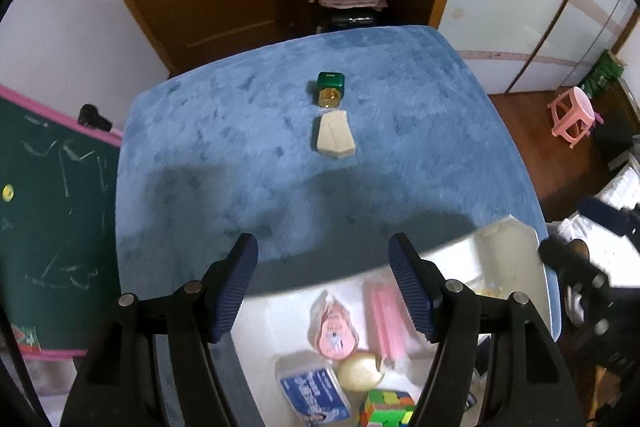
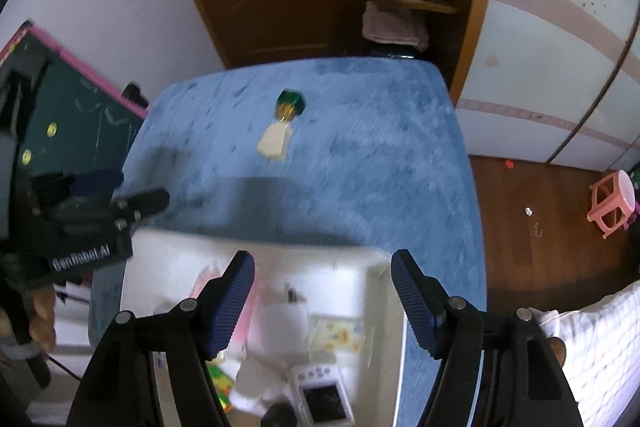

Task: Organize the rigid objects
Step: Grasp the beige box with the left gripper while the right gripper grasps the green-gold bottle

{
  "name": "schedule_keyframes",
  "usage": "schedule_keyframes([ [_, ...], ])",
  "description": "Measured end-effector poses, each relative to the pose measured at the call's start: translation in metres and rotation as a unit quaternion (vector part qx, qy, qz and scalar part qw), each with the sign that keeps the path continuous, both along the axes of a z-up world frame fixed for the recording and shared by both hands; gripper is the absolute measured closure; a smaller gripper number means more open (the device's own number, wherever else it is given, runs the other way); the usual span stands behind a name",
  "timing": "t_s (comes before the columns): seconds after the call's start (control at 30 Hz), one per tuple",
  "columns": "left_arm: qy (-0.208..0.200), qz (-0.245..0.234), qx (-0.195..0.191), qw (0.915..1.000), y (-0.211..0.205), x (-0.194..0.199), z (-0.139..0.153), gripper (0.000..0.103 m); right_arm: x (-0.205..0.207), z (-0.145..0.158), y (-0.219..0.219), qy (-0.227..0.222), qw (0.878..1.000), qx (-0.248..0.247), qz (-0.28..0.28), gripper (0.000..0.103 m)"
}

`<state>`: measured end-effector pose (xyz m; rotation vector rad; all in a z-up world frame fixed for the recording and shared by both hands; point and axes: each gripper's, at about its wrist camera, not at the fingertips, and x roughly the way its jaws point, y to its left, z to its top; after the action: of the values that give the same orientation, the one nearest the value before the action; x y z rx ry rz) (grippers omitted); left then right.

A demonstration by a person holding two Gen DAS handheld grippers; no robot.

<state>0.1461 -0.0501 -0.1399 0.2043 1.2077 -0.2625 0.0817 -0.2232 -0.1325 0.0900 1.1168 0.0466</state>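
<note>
Fingers (image 1: 240, 283) of the left gripper (image 1: 324, 287) stand wide apart and hold nothing, hovering over the near edge of a white bin (image 1: 508, 239) on a blue plush tabletop (image 1: 200, 131); the right gripper (image 2: 323, 301) is likewise spread and empty above the same bin. Much of the sorting appears done: from left to right, a blue-and-white packet (image 1: 314, 397), a pink oval case (image 1: 334, 331), a cream round object (image 1: 359, 371), a puzzle cube (image 1: 386, 407) and a pink bar (image 1: 390, 319) already lie inside. Two items seem left, well apart from the bin at the table's middle: a beige block (image 1: 334, 135) and, just beyond it, a green-capped bottle (image 1: 330, 89). Motion blur smears the right wrist view, so the bin's contents there, including a small screened device (image 2: 322, 399), are hard to identify. Black gripper frames hide the bin's near portion, and its full extent is cut off.
</note>
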Motion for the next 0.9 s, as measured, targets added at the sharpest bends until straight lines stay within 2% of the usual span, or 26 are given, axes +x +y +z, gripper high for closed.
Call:
schedule_keyframes([
  [0.23,0.03,-0.009,-0.018,0.9993,-0.017,0.048,-0.02,0.032,0.059,0.004,-0.017,-0.002,1.0,-0.001,-0.029,0.031],
  [0.33,0.043,0.004,-0.022,0.9988,-0.021,0.071,-0.036,0.032,0.084,-0.001,-0.021,0.007,0.999,0.002,-0.043,0.031],
  [0.6,0.1,0.049,-0.039,0.993,-0.021,0.119,-0.088,0.032,0.15,-0.028,-0.03,0.045,0.996,0.034,-0.076,0.031],
  [0.9,0.131,0.088,-0.048,0.9864,-0.019,0.145,-0.126,0.032,0.2,-0.063,-0.027,0.088,0.99,0.062,-0.091,0.031],
])
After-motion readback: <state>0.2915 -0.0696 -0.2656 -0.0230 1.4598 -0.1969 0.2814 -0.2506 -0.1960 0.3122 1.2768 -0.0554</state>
